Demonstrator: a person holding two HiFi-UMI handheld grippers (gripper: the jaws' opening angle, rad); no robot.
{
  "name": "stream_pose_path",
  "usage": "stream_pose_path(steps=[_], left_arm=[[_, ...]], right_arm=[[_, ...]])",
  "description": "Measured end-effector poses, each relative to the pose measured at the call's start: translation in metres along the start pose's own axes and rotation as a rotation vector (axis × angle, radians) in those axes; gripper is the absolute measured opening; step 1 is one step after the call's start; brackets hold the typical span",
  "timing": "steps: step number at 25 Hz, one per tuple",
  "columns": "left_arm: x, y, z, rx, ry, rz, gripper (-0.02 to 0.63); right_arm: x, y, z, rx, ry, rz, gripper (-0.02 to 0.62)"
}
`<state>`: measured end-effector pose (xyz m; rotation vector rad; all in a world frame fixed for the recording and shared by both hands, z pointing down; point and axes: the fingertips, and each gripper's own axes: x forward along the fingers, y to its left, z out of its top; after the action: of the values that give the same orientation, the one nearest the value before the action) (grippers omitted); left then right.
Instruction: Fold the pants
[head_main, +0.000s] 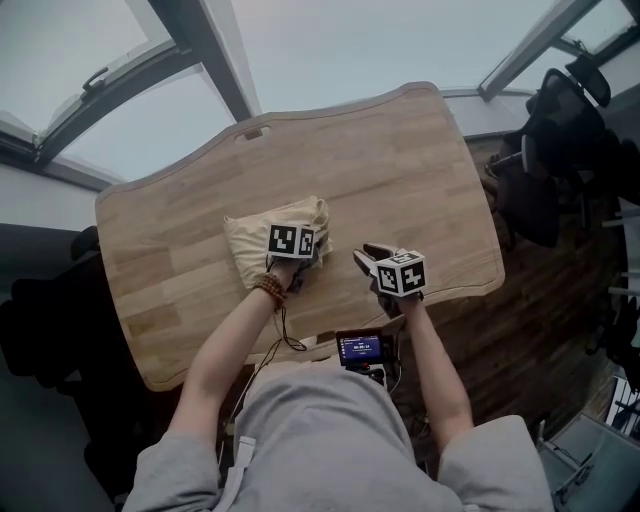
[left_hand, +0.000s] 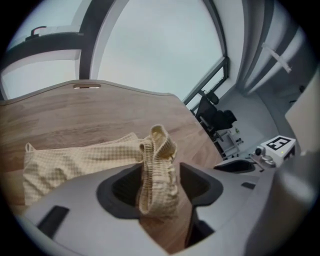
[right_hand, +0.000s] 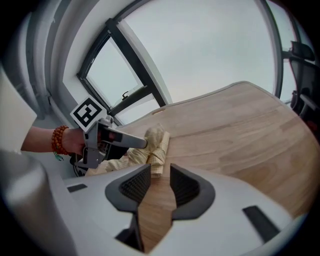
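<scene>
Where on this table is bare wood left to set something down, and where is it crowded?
Free: the wide far strip of table beyond the pants, the left end beside them, and the right end past the right tool. Crowded: the near middle, where the left tool straddles the pants' edge.

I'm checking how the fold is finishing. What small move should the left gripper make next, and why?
Probably draw the left gripper straight back off the waistband: its jaws stand apart with the waistband loose between them, and the pants already lie as a folded bundle on the table.
</scene>
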<state>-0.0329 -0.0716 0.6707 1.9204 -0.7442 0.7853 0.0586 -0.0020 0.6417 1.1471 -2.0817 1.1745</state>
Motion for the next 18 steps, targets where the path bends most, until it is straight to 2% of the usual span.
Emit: stream_pose_path(steps=[1,2,4,5,6,8,10,11,12,14,16,18], left_arm=[[-0.007,-0.008,0.003,0.009,-0.026,-0.042,0.283],[-0.018,-0.016,0.006,0.021,-0.058,-0.089,0.317],[-0.048,-0.028,0.012,0.071,-0.132,-0.149,0.330],[-0.064,-0.026,0.012,0.106,-0.166,-0.149,0.330],[-0.080,-0.015,0.010,0.137,-0.191,-0.120,0.330],[-0.103,0.030,-0.009,0.167,-0.196,0.007,0.328],[-0.114,0.083,-0.043,0.174,-0.137,0.149,0.328],[-0.116,0.103,-0.061,0.199,-0.097,0.202,0.328],[-0.115,0.115,-0.077,0.256,-0.059,0.240,0.328],[-0.112,0.119,-0.098,0.467,-0.018,0.284,0.328],[-0.108,0.109,-0.103,0.694,-0.021,0.308,0.314],[-0.100,0.094,-0.101,0.832,-0.036,0.312,0.296]], right_arm=[[0.002,0.000,0.001,-0.002,-0.003,0.007,0.123],[0.004,0.000,0.004,-0.004,-0.010,0.018,0.127],[0.009,0.000,0.013,0.006,-0.033,0.055,0.141],[0.013,-0.001,0.018,0.023,-0.046,0.083,0.154],[0.018,-0.003,0.023,0.044,-0.054,0.112,0.169],[0.031,-0.007,0.035,0.099,-0.062,0.170,0.195],[0.047,-0.014,0.049,0.135,-0.057,0.207,0.224],[0.055,-0.015,0.058,0.112,-0.047,0.216,0.224],[0.063,-0.012,0.067,0.049,-0.033,0.219,0.224],[0.081,0.006,0.086,-0.169,0.018,0.224,0.222],[0.103,0.033,0.095,-0.414,0.110,0.259,0.219],[0.128,0.058,0.093,-0.644,0.222,0.289,0.219]])
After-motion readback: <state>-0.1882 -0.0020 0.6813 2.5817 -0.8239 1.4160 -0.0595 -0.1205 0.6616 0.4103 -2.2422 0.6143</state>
